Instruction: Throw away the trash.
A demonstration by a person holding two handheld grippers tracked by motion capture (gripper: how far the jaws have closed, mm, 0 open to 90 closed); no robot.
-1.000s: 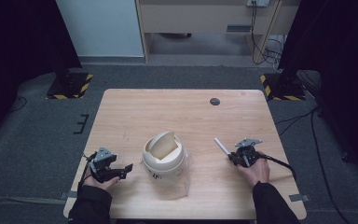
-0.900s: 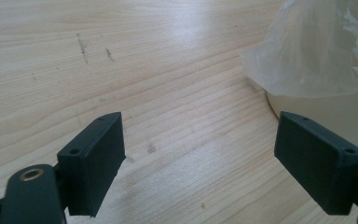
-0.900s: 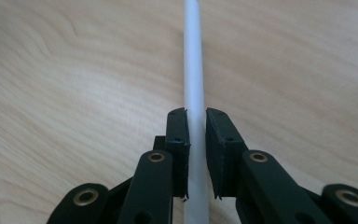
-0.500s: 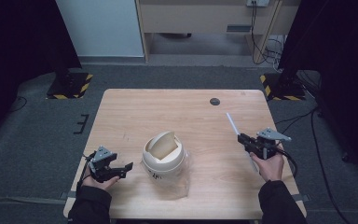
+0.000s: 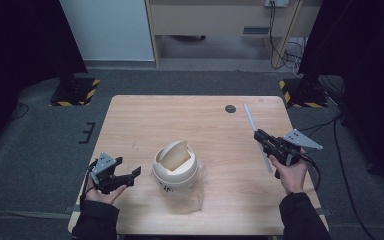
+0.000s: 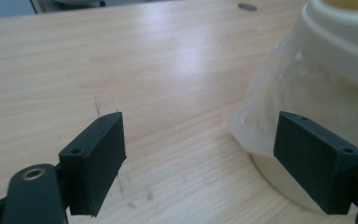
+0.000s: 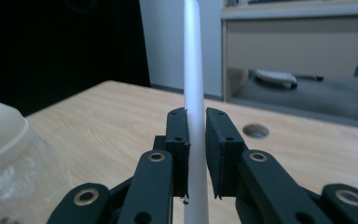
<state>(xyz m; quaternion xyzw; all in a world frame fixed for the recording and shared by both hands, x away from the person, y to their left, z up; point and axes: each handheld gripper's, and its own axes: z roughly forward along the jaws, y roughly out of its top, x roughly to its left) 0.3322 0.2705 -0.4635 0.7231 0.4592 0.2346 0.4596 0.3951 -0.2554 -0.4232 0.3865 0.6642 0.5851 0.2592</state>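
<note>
High view shows our right gripper pinching a thin white stick over the worktop's right side, well apart from the cream swing-lid bin. Our left gripper, jaws spread and empty, sits just beside the bin. We judge the stick should enter the flap end-first, the bin steadied.

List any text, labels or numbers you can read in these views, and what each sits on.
No text can be read.
Dark print on the front of the cream plastic swing-lid bin: too small and blurred to read.
Red and dark marks low on that bin in the right gripper view: also blurred.
</note>
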